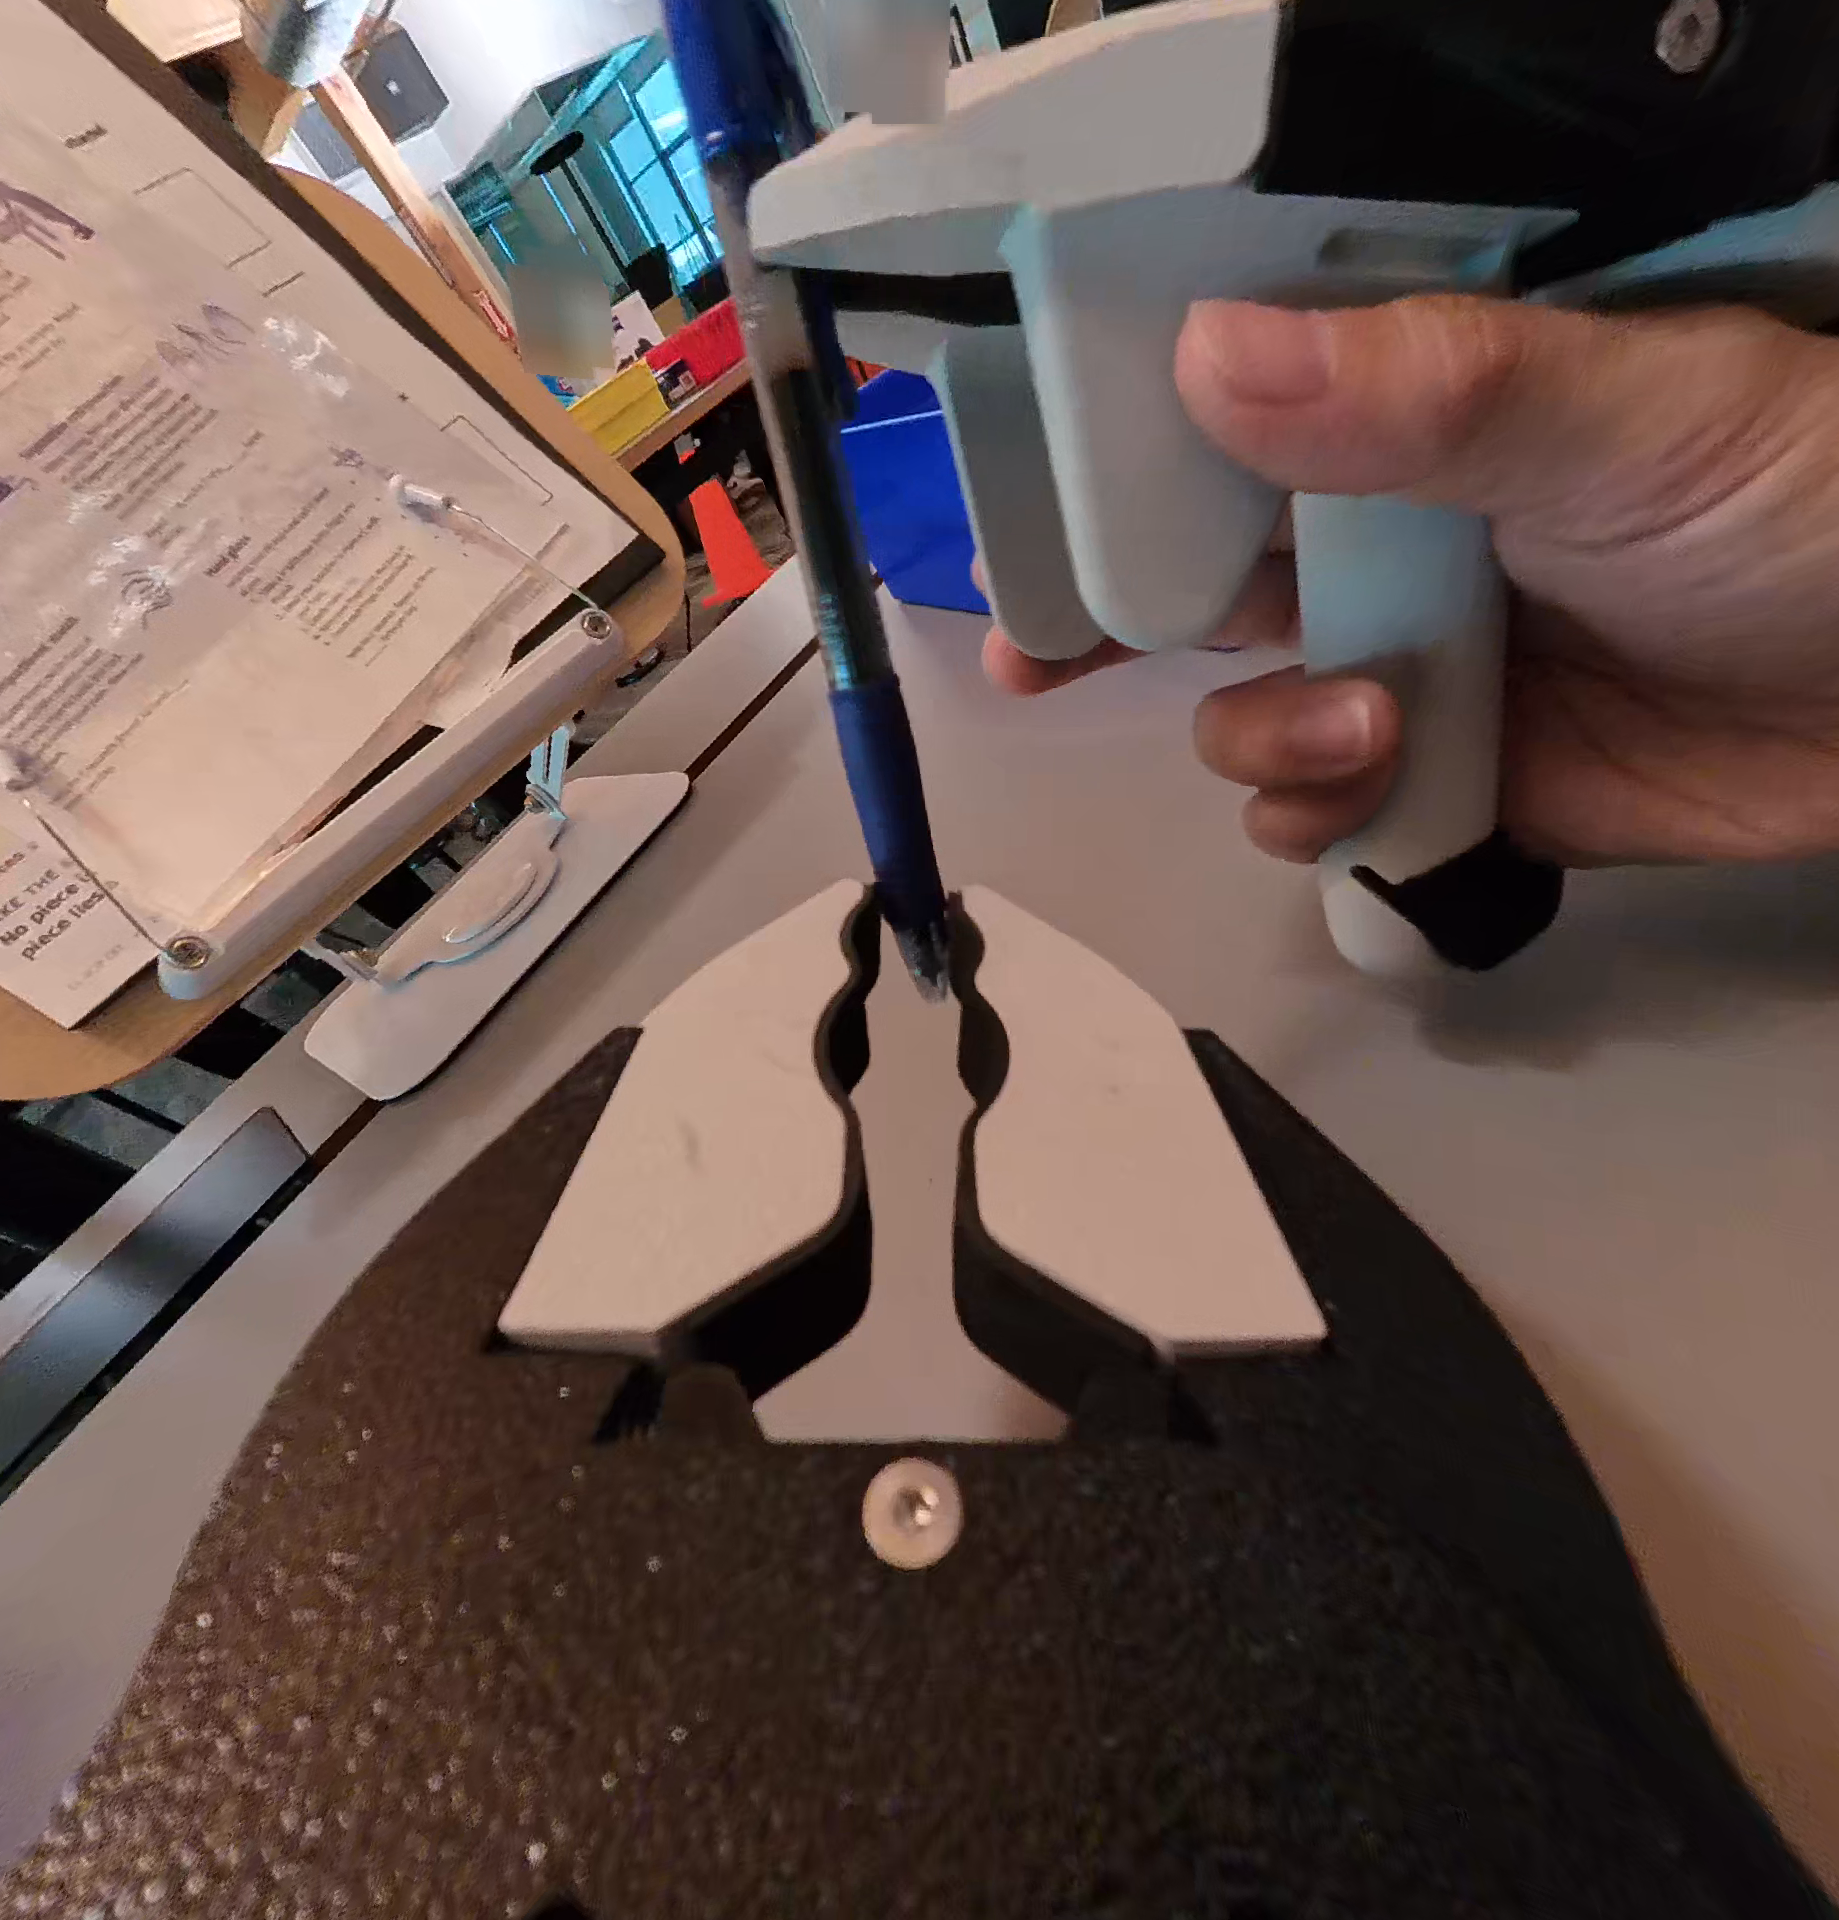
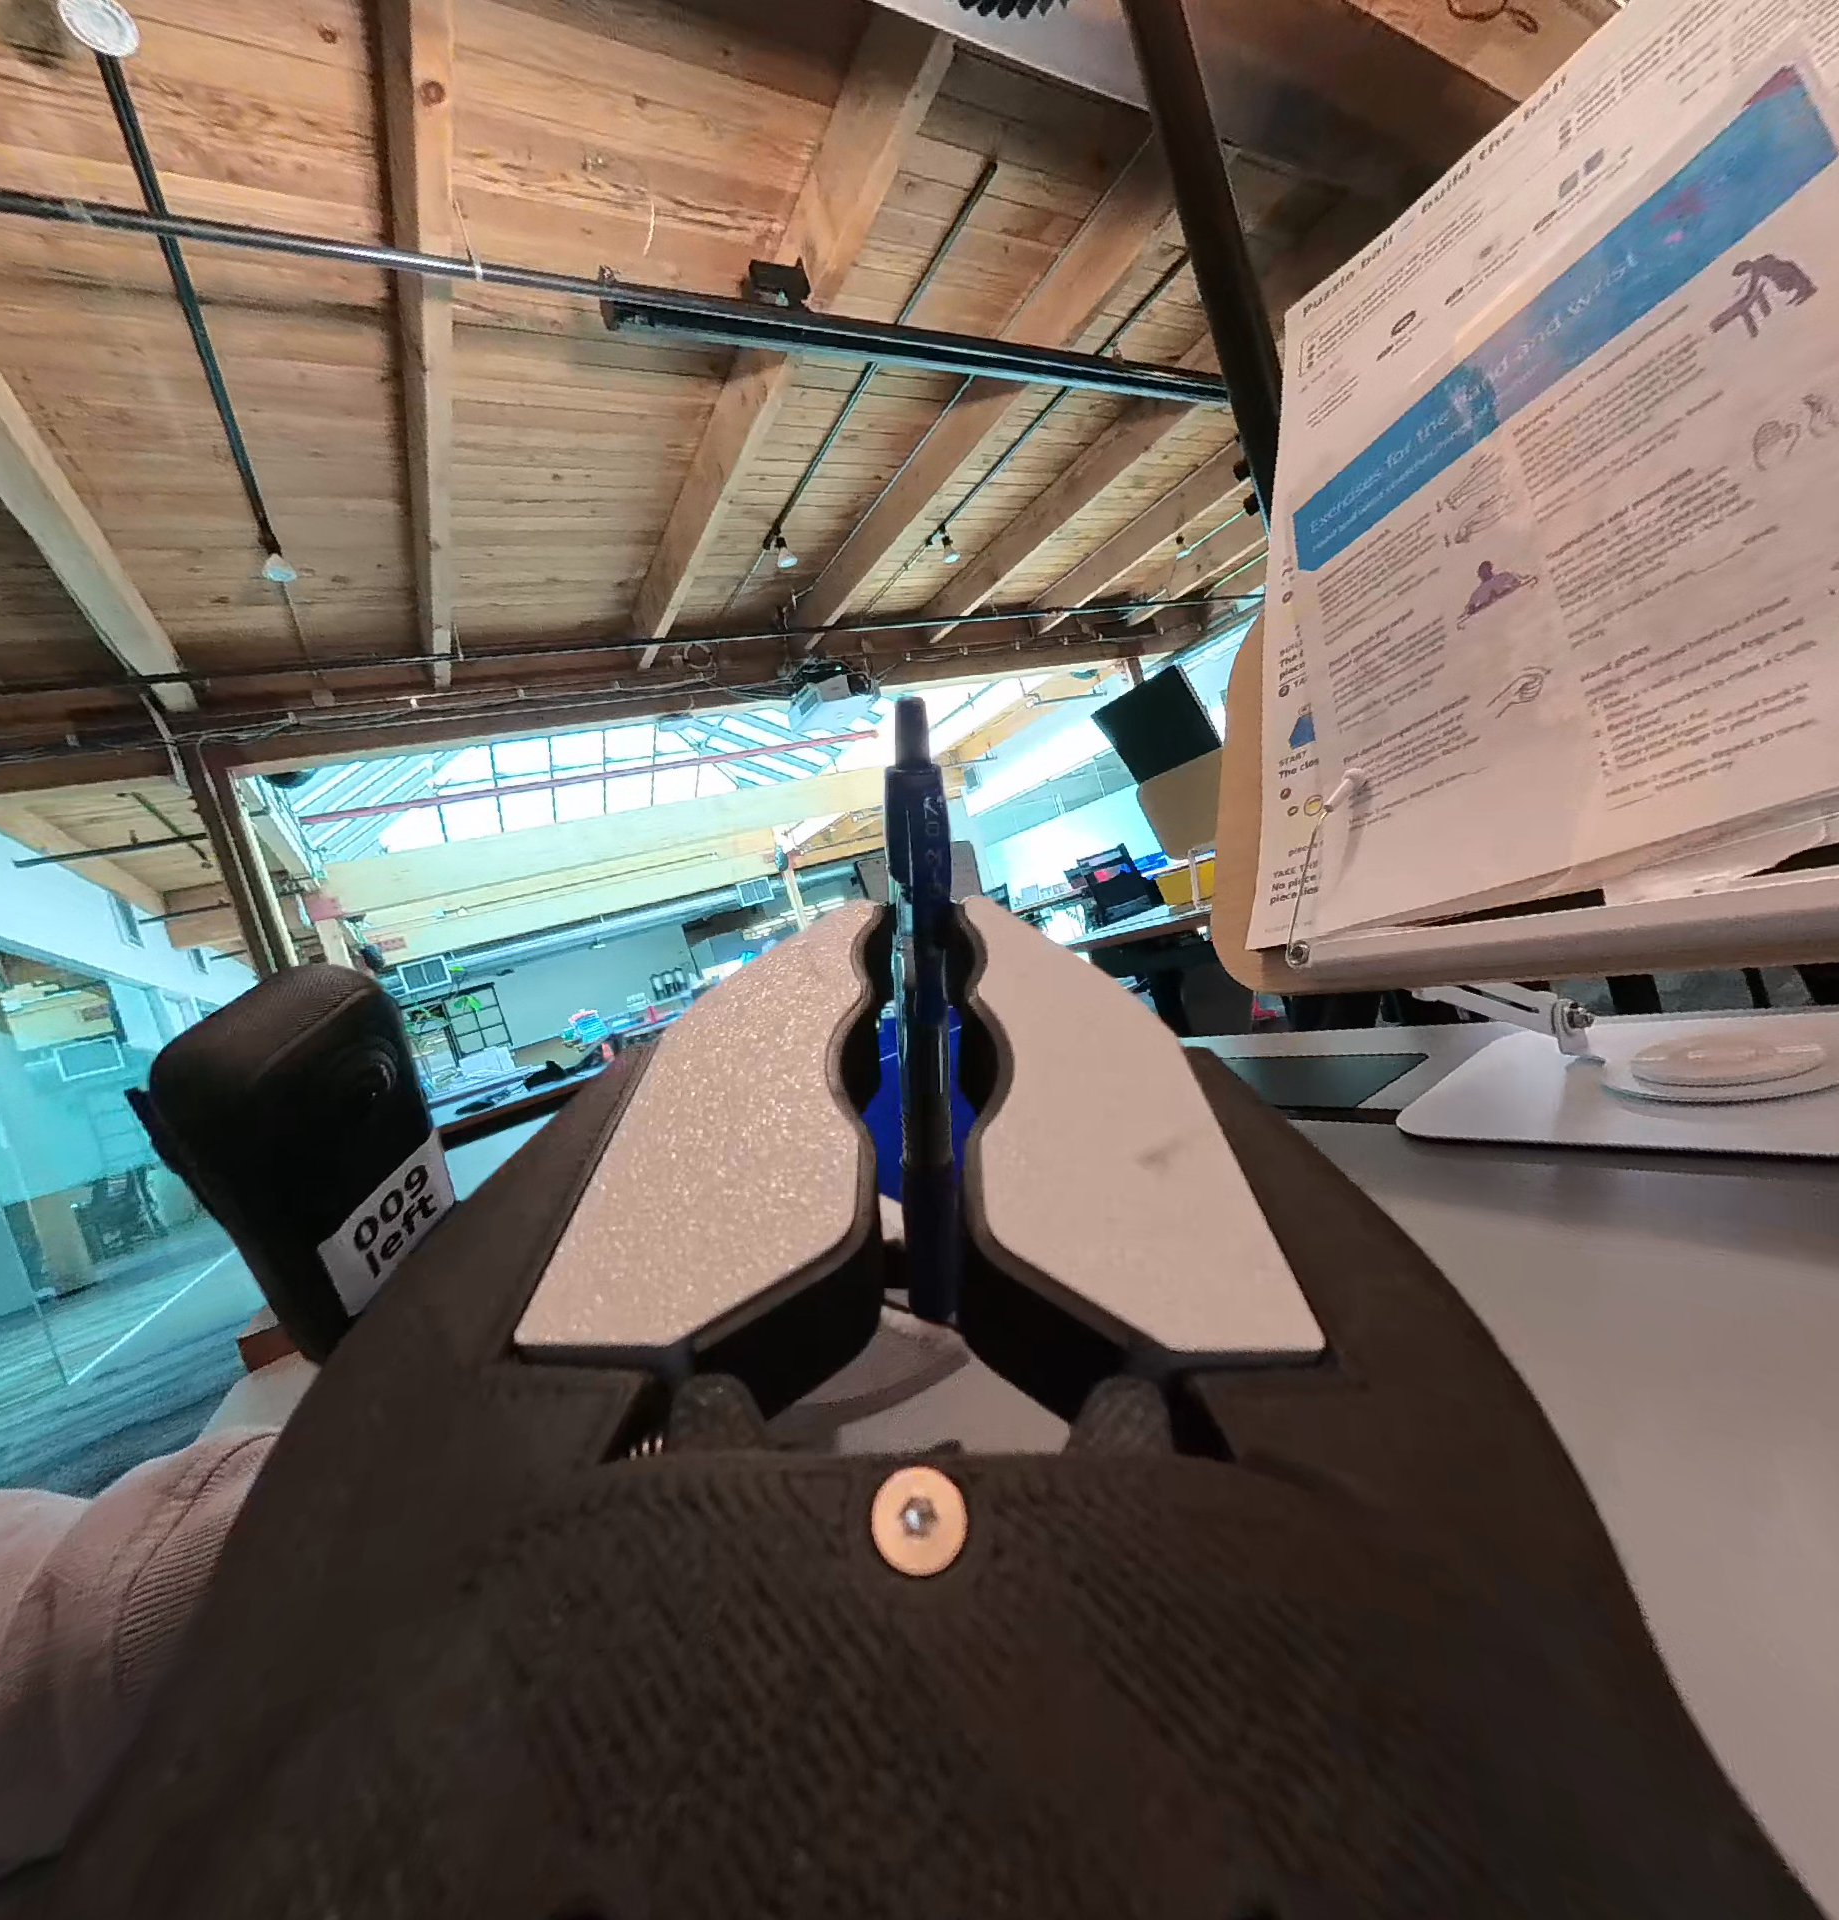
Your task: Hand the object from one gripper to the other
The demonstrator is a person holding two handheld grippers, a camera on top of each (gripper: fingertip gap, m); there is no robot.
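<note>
A blue pen (image 1: 858,644) stands nearly upright over the grey table (image 1: 1517,1247). In the left wrist view my left gripper (image 1: 915,914) has its fingertips closed around the pen's lower end, just below the blue rubber grip. My right gripper (image 1: 790,275), held by a hand (image 1: 1621,623), clamps the pen's upper barrel from the right. In the right wrist view the pen (image 2: 920,1039) stands between the fingers of my right gripper (image 2: 920,935), its clicker end poking above them. A black part of the left gripper (image 2: 291,1143) shows at the left.
A document stand (image 1: 395,810) holding a printed sheet (image 1: 219,520) sits on the table to the left, on a white base plate (image 1: 499,935); it is at the right in the right wrist view (image 2: 1569,935). A blue bin (image 1: 915,499) and an orange cone (image 1: 728,530) lie beyond. The left gripper's tips are roughly 9 cm from the right gripper's.
</note>
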